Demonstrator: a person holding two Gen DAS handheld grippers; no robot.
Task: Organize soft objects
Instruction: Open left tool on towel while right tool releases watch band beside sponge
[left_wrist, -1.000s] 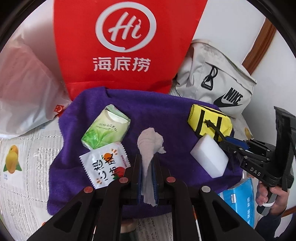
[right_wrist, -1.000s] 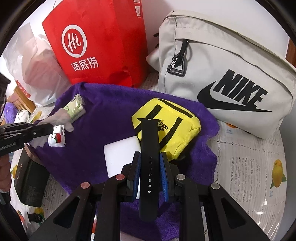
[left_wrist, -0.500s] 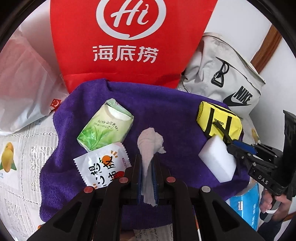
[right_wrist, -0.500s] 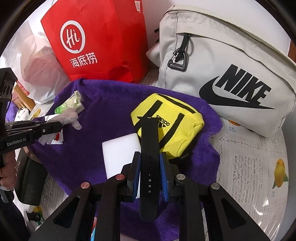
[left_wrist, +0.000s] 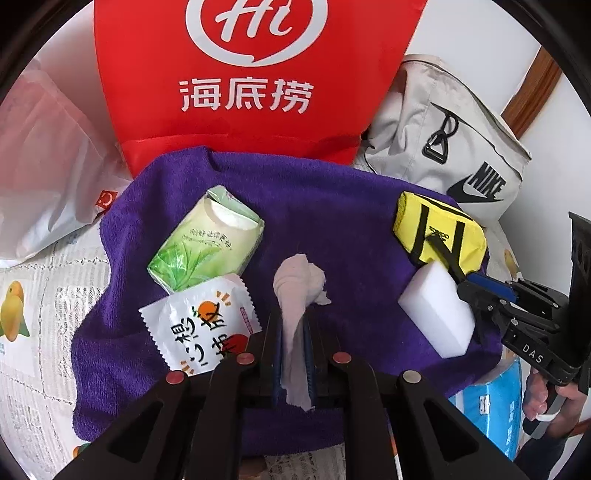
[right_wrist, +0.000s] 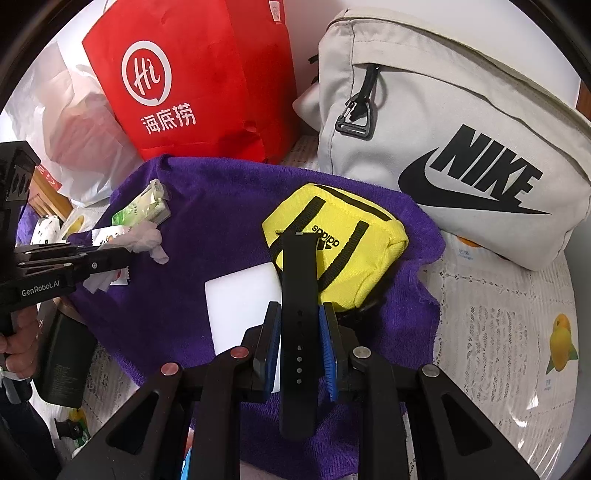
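Note:
A purple towel (left_wrist: 332, 206) carries the soft items. My left gripper (left_wrist: 293, 317) hangs over its near edge, pads still touching a crumpled white tissue (left_wrist: 299, 280) as the jaws open. Just left of it lie a green tissue pack (left_wrist: 207, 240) and a white snack sachet (left_wrist: 199, 325). My right gripper (right_wrist: 300, 310) holds a black watch strap (right_wrist: 299, 280) between its pads while its jaws open. The strap's far tip rests on a yellow pouch (right_wrist: 384, 240), above a white sponge (right_wrist: 240, 306). The left gripper (right_wrist: 129, 251) with the tissue (right_wrist: 146, 238) shows at the left of the right wrist view.
A red paper bag (left_wrist: 255, 74) and a grey Nike bag (right_wrist: 443, 129) stand behind the towel. A white plastic bag (left_wrist: 48, 166) lies at far left. A blue pack (left_wrist: 495, 402) and a black box (right_wrist: 62, 362) sit off the towel's near corners.
The left gripper has edged slightly toward the red bag with the tissue. Both pairs of jaws have parted a little. The right gripper has stayed in place.

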